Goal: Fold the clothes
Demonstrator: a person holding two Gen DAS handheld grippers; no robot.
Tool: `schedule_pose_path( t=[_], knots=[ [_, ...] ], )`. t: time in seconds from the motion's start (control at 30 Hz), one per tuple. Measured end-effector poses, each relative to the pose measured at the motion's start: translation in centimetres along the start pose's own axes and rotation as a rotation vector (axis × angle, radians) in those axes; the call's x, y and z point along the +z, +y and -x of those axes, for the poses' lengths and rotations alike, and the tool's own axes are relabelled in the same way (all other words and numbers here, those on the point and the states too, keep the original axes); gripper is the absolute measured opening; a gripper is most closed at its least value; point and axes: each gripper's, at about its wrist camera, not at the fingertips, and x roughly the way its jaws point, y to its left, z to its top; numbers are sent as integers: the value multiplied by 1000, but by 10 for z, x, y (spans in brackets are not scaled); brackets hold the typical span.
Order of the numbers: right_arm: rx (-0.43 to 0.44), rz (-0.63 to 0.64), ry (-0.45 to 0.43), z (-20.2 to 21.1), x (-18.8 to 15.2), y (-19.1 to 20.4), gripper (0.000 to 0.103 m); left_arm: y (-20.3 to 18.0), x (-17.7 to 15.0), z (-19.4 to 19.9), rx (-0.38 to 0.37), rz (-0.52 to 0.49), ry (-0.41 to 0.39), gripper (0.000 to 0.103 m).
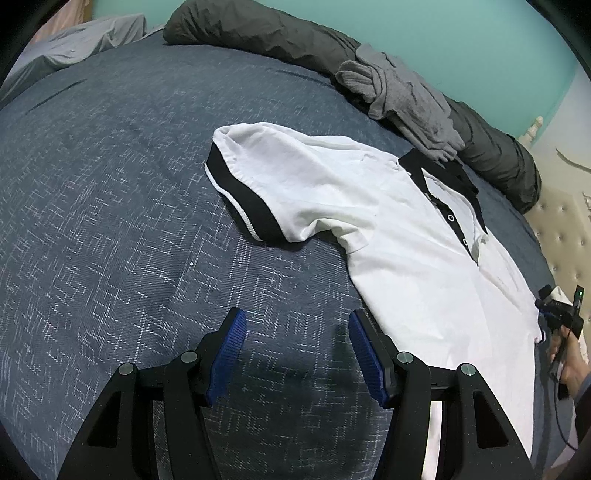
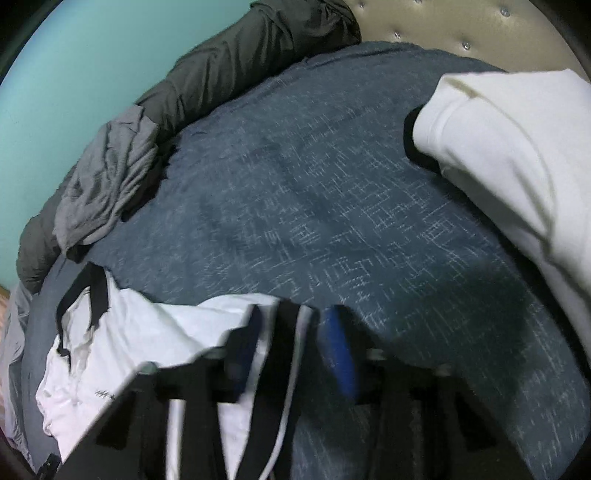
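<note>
A white polo shirt (image 1: 388, 206) with a black collar (image 1: 443, 173) and black sleeve cuffs lies front up on the blue patterned bedspread (image 1: 110, 221). Its one sleeve (image 1: 251, 177) is spread out toward the left. My left gripper (image 1: 297, 325) hangs open over bare bedspread, its right finger just beside the shirt's side edge. In the blurred right wrist view my right gripper (image 2: 293, 314) is shut on the black, white-striped cuff (image 2: 284, 332) of the shirt's (image 2: 129, 339) other sleeve. That gripper (image 1: 561, 317), with the hand holding it, shows at the shirt's far right edge.
A crumpled grey garment (image 1: 402, 96) (image 2: 107, 184) rests on a dark rolled duvet (image 1: 258, 33) (image 2: 229, 62) along the turquoise wall. A tufted beige headboard (image 1: 565, 221) (image 2: 461, 26) bounds the bed's end. White fabric with a dark edge (image 2: 517, 147) lies at the right.
</note>
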Motion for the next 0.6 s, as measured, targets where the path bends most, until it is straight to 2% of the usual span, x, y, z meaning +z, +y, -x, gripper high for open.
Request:
schedule_pose_path(
  t=[0.07, 0.23, 0.33, 0.5, 0.6],
  knots=[
    [13, -6, -19, -1, 2, -2, 4, -1, 0, 0, 4, -6, -1, 62],
    [-42, -80, -73, 7, 11, -21, 3, -3, -1, -2, 10, -20, 1, 62],
    [-66, -127, -65, 3, 12, -29, 3, -4, -2, -2, 9, -24, 4, 62],
    [-80, -125, -66, 4, 11, -24, 3, -3, -1, -2, 4, -14, 2, 62],
    [-92, -125, -65, 7, 11, -21, 9, -1, 0, 0, -3, -5, -1, 62]
  ],
)
